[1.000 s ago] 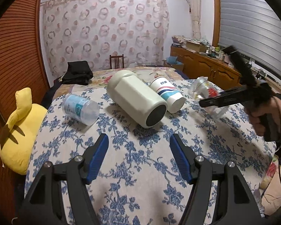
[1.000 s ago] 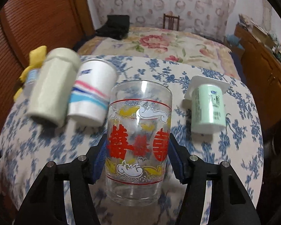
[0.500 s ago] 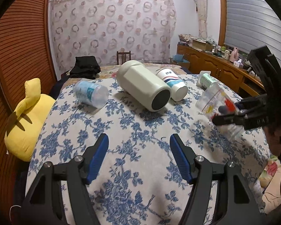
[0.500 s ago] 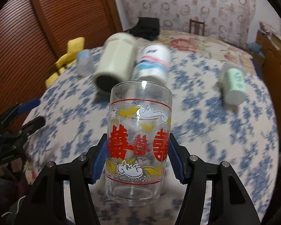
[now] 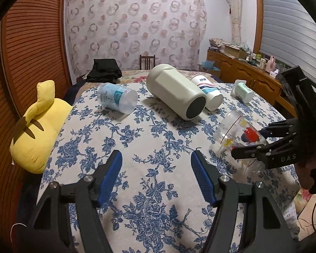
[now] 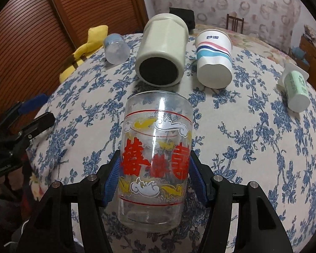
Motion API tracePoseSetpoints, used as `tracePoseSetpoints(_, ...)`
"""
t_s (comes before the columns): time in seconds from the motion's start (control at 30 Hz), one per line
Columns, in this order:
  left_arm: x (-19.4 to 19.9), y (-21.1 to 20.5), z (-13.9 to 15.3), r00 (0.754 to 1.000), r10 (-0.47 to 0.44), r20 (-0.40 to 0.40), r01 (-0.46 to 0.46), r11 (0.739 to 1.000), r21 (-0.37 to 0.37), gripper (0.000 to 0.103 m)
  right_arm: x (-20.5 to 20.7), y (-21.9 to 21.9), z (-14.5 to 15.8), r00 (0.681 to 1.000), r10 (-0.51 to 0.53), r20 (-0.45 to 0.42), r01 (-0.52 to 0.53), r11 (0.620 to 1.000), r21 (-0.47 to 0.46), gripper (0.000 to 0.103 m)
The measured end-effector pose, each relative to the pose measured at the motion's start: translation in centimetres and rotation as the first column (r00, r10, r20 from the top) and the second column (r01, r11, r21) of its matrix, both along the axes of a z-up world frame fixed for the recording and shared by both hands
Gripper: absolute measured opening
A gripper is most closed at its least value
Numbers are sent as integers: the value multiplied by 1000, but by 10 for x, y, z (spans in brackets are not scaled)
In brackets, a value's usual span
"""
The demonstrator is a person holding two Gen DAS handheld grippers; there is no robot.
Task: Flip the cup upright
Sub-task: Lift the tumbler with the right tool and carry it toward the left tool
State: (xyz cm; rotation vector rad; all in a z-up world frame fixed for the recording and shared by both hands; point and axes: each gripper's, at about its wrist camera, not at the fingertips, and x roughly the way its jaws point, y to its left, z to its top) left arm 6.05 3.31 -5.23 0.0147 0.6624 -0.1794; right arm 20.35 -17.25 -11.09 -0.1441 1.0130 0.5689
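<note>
A clear glass cup (image 6: 155, 151) with red characters and yellow-white clouds sits between the blue pads of my right gripper (image 6: 155, 177), which is shut on it. In the left wrist view the cup (image 5: 238, 135) is held tilted above the right side of the flowered tablecloth (image 5: 149, 139), open end pointing up and to the left, with the right gripper (image 5: 263, 141) around it. My left gripper (image 5: 155, 175) is open and empty above the near middle of the cloth.
Lying on their sides at the back of the table are a cream jar (image 5: 177, 92), a clear plastic cup (image 5: 118, 98), a striped paper cup (image 5: 208, 92) and a green yogurt pot (image 5: 242, 90). A yellow plush (image 5: 38, 126) lies at the left edge.
My right gripper has carried the glass cup toward the near right of the table and lowered it. My left gripper has pulled back from the jar and stayed open.
</note>
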Motion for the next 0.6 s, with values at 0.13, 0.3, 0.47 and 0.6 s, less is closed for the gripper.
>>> tracePoseSetpoints(0.13,1,-5,3,1000,-7,-3,7,1000,1,68,1,-3,-2,1000,-5,0,5,1000,-5,63)
tracePoseSetpoints(0.3,5,-13,8,1000,-21,-10,21,1000,7,68,-4,-11,8,999,-22,32,22,1000,10,66)
tracePoseSetpoints(0.47,12,-31,14,998,-46,-31,47,999,25,68,-17,-28,35,996,-31,88,27,999,46,69)
tracePoseSetpoints(0.6,17,-51,20,996,-74,-46,76,996,40,68,-30,-49,50,988,-48,149,41,998,51,70)
